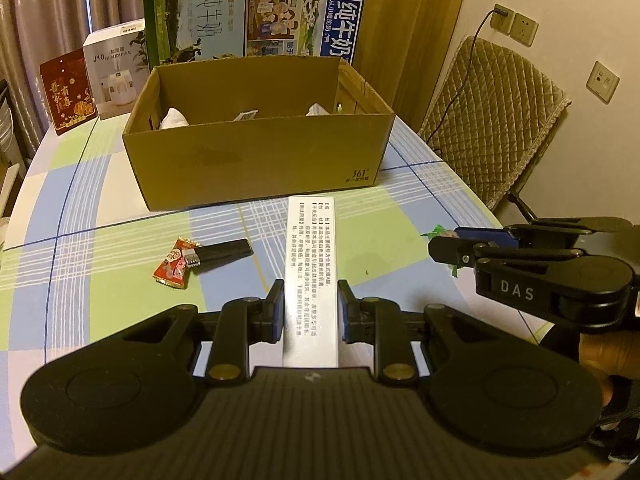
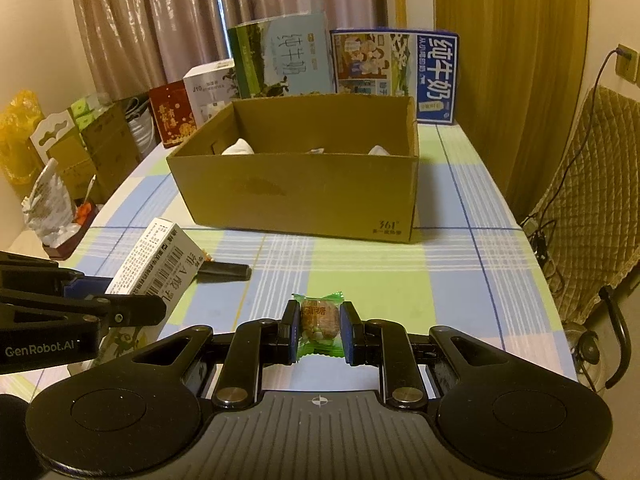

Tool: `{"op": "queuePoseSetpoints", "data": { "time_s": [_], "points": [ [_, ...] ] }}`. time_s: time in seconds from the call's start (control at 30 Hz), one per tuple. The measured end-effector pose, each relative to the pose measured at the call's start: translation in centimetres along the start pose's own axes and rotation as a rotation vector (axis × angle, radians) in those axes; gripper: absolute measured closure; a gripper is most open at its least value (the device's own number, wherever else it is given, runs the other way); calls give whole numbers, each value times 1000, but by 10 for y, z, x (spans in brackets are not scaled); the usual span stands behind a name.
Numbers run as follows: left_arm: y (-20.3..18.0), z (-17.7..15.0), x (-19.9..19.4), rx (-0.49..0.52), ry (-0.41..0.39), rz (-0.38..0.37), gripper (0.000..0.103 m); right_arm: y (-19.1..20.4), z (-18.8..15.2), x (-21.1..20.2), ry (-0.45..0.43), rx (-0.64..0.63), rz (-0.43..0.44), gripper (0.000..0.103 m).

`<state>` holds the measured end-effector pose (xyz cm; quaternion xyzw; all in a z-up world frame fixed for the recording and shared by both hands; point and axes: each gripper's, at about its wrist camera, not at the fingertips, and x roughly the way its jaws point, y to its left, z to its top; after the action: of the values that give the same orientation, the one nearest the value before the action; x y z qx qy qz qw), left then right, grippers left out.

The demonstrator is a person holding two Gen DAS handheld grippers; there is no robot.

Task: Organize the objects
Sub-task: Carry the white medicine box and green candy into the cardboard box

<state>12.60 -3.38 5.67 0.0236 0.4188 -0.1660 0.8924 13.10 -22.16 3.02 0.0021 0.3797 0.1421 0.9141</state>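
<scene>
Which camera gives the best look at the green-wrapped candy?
The right wrist view: the green-wrapped candy sits centred in the right gripper. The left wrist view shows only green scraps of wrapper behind that gripper.

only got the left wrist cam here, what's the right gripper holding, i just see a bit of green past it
Observer: The right gripper has a green-wrapped candy between its fingers, brown sweet showing through the wrapper.
Operator: is it clamped or just lying there
Observer: Both pads touch the candy's sides, so it looks clamped.
Operator: my white box, anything on its other side
Observer: Yes, the white box in the left gripper carries a barcode on the side that the right wrist view shows.
Operator: anything left of the table i can't see
Observer: Stacked cardboard cartons and a yellow bag stand beside the table's left edge.
</scene>
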Motion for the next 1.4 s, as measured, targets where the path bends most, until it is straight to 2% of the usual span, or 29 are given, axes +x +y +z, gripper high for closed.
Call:
{"op": "queuePoseSetpoints", "data": {
  "time_s": [0.43,0.63,0.83,1.1,1.23,1.4],
  "points": [
    [7,16,4,10,-13,11,82,-9,11,4,-4,5,-8,85],
    [18,39,11,20,-22,6,82,-15,34,8,-25,3,3,85],
    [37,85,18,31,-54,24,82,-15,86,15,-73,-28,25,85],
    [72,182,37,68,-96,70,82,-16,194,38,-151,-81,39,85],
    [87,216,61,53,-80,76,82,-20,227,65,-130,-66,55,85],
    [100,230,99,29,-32,64,82,-27,241,112,-59,-34,67,85]
  ]
}}
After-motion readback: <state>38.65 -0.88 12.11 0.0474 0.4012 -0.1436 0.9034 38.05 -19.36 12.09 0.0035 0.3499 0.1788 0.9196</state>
